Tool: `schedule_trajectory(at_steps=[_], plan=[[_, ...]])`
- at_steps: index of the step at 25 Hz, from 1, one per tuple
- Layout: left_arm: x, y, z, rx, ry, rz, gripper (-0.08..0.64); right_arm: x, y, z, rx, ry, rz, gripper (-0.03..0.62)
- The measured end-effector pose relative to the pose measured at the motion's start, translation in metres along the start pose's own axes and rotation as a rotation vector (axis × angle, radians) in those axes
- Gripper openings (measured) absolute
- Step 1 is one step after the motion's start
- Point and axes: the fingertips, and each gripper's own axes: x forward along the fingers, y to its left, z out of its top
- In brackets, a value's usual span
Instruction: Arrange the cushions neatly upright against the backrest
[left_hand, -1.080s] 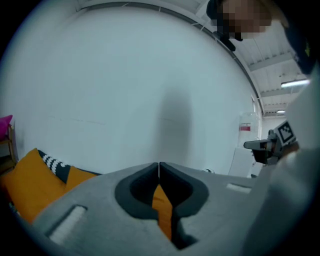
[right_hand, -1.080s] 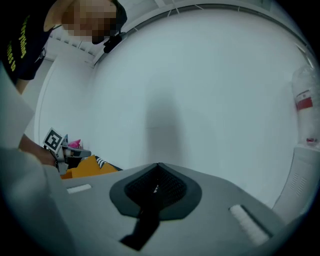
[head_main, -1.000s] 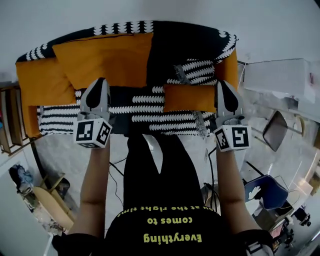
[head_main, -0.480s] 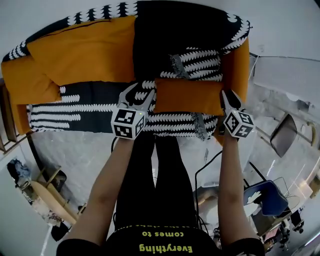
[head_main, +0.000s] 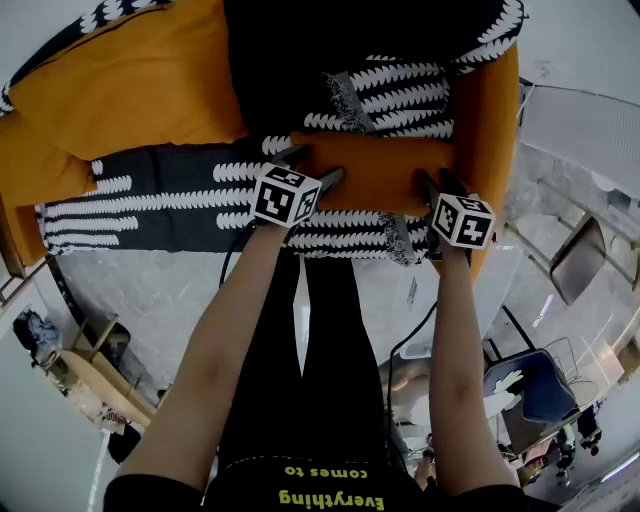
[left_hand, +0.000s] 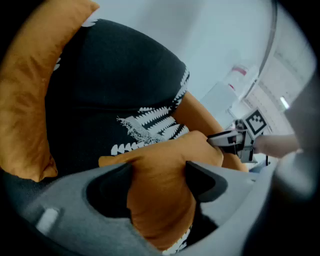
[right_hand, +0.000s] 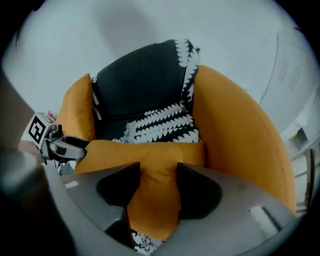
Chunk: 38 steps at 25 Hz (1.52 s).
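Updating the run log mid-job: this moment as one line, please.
left hand-held gripper: jaws opening around small orange cushion | right hand-held gripper: jaws opening around its other end | cushion: lying flat, not yet upright

Person wears black short-slv tee (head_main: 245, 488) w/ yellow block print (head_main: 345, 498) across chest, seen upside down in head view: "Everything comes to". Print: bold sans, two clear lines; more yellow lettering at fabric edge, too cropped to read. Sleeves (head_main: 130, 495) end on upper arms, forearms bare. Black trousers (head_main: 290, 350), plain, slim cut, matte, same black as tee.
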Motion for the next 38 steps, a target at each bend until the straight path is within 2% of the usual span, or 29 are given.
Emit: schedule_trajectory(at_steps=[3, 5, 8, 11, 14, 17, 19, 22, 24, 26, 28, 30, 32, 34, 35, 37, 38], plan=[[0.007, -0.007, -0.008, 0.051, 0.053, 0.005, 0.325, 0.001, 0.0, -0.009, -0.004, 0.049, 0.019, 0.217], [0.01, -0.013, -0.009, 0.065, 0.065, 0.017, 0.275, -0.001, -0.003, -0.008, -0.035, 0.054, 0.015, 0.159], [0.01, -0.017, -0.013, 0.076, 0.076, 0.039, 0.206, -0.008, 0.001, -0.006, -0.029, 0.021, 0.02, 0.069], [-0.009, -0.017, -0.008, 0.084, 0.065, 0.049, 0.162, -0.021, 0.018, 0.004, 0.022, -0.037, 0.056, 0.026], [-0.039, -0.013, 0.019, 0.131, -0.01, 0.081, 0.15, -0.039, 0.037, 0.03, 0.042, -0.127, 0.1, 0.021], [-0.062, -0.004, 0.062, 0.189, -0.137, 0.138, 0.15, -0.051, 0.048, 0.076, 0.026, -0.271, 0.136, 0.021], [-0.071, 0.012, 0.096, 0.236, -0.218, 0.189, 0.158, -0.046, 0.053, 0.113, 0.011, -0.364, 0.146, 0.023], [-0.074, 0.043, 0.139, 0.297, -0.29, 0.276, 0.161, -0.023, 0.058, 0.165, -0.011, -0.456, 0.139, 0.023], [-0.072, 0.058, 0.164, 0.343, -0.325, 0.33, 0.17, -0.007, 0.058, 0.188, -0.027, -0.486, 0.124, 0.023], [-0.063, 0.072, 0.178, 0.41, -0.332, 0.368, 0.193, 0.011, 0.051, 0.196, -0.046, -0.472, 0.092, 0.03], [-0.044, 0.092, 0.172, 0.44, -0.26, 0.382, 0.23, 0.033, 0.042, 0.187, -0.075, -0.399, 0.058, 0.047], [-0.025, 0.109, 0.155, 0.428, -0.166, 0.393, 0.252, 0.047, 0.036, 0.17, -0.084, -0.324, 0.07, 0.013], [-0.022, 0.108, 0.146, 0.412, -0.167, 0.402, 0.259, 0.048, 0.034, 0.159, -0.069, -0.301, 0.105, 0.096], [-0.029, 0.099, 0.148, 0.376, -0.227, 0.41, 0.313, 0.038, 0.035, 0.158, -0.057, -0.334, 0.115, 0.101], [-0.036, 0.095, 0.15, 0.346, -0.265, 0.413, 0.313, 0.03, 0.037, 0.161, -0.054, -0.364, 0.111, 0.088], [-0.055, 0.087, 0.157, 0.267, -0.356, 0.405, 0.304, 0.011, 0.043, 0.169, -0.048, -0.438, 0.096, 0.015], [-0.065, 0.081, 0.161, 0.228, -0.412, 0.386, 0.263, -0.001, 0.048, 0.174, -0.045, -0.479, 0.094, 0.011]])
